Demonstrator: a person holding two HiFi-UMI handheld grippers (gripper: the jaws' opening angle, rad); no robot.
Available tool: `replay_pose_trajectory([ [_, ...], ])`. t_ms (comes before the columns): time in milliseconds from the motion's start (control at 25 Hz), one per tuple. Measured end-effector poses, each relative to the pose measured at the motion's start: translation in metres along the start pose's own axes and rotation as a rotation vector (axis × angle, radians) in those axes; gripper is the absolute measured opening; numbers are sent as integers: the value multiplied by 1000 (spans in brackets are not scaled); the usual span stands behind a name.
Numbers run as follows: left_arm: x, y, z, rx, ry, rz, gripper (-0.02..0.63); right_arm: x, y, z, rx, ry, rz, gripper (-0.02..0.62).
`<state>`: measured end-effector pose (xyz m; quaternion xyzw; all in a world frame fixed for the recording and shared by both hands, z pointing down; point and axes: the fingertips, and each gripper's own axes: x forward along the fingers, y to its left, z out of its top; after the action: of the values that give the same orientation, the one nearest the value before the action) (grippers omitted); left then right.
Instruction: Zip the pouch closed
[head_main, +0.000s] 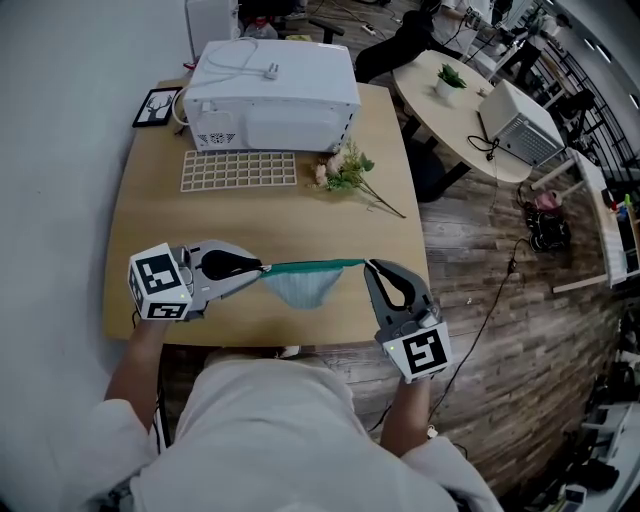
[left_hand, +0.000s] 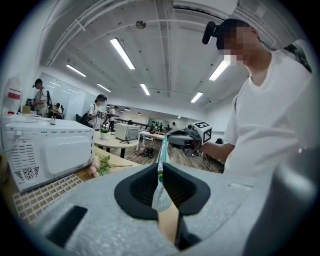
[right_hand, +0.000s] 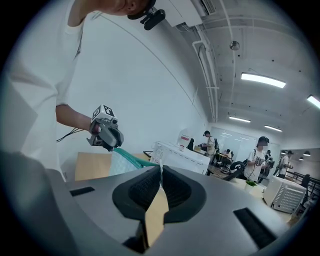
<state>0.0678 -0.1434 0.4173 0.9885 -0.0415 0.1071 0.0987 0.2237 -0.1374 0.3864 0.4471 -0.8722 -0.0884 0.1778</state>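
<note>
Operator's forearms: I see both at the bottom of the head view, one behind each gripper.
Left gripper (head_main: 259, 269): I read it clenched. Its own view shows the pads pinching pale fabric at the pouch's left end.
Right gripper (head_main: 369, 266): clenched too, its pads nipping the right end of the teal zip edge (head_main: 318, 266). Whether it has the pull tab, I cannot tell.
Pouch (head_main: 300, 287): strung between the two grippers over the near edge of the table (head_main: 250, 215). The zip edge is pulled into a straight line and the pale blue body sags below it in a shallow curve.
Zip state: I cannot make out how far it is closed.
Mid-table: a white grid tray (head_main: 238, 169) lies flat, with a flower sprig (head_main: 347, 172) just beside its right end.
Far edge: a white microwave (head_main: 275, 92) has its cable and plug lying on top. A small picture frame (head_main: 157, 106) is at its left.
Beyond the table: a round table (head_main: 425, 75) carrying a potted plant (head_main: 449, 76), on wood-plank floor (head_main: 470, 250).
</note>
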Motion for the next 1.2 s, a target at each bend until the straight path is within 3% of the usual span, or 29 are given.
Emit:
replay_pose_trajectory([
  [920,-27,15,-32,-66,0,52,41,24,31,9,61,22,62,20],
  [1200,-35,18,-41,-74,12,64,41,37,56,35,113,-36,87,18],
])
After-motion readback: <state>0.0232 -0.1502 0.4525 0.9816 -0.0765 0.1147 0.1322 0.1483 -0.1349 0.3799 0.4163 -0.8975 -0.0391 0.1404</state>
